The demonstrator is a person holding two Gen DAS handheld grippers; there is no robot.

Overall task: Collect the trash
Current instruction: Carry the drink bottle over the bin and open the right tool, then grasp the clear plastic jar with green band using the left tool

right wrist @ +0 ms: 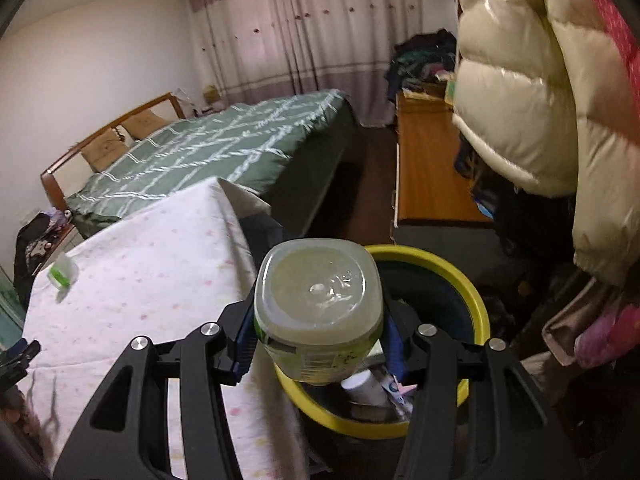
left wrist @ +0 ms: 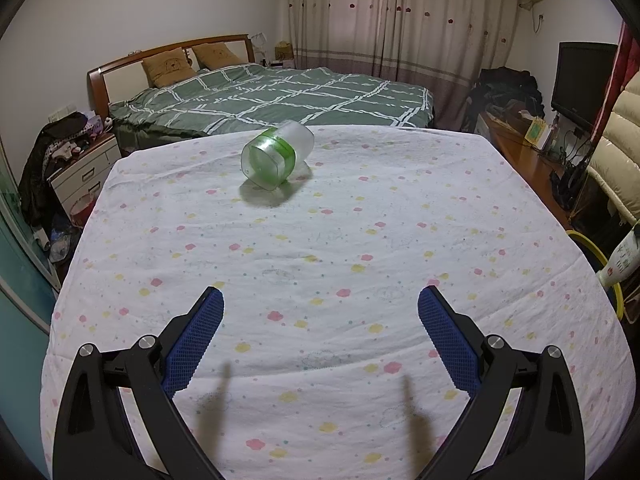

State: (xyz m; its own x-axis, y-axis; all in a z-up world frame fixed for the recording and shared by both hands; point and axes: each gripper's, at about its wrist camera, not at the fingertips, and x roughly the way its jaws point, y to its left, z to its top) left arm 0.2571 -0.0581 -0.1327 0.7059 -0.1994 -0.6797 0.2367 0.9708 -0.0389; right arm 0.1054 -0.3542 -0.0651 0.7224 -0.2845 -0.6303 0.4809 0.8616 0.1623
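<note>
One clear green-banded jar [left wrist: 277,155] lies on its side on the flowered tablecloth [left wrist: 320,260]; the left gripper [left wrist: 320,336] hangs spread wide and empty; the right gripper [right wrist: 318,344] clamps one pale bottle [right wrist: 318,312] over one yellow-rimmed bin [right wrist: 472,292] — two pieces of trash lie inside.

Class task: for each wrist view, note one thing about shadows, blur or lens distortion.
Left wrist view: the fisheye bows the table edges, and two finger shadows fall near the left gripper. Right wrist view: sharp bottle in the right gripper, soft blurred bed, dark vignette corners.
</note>
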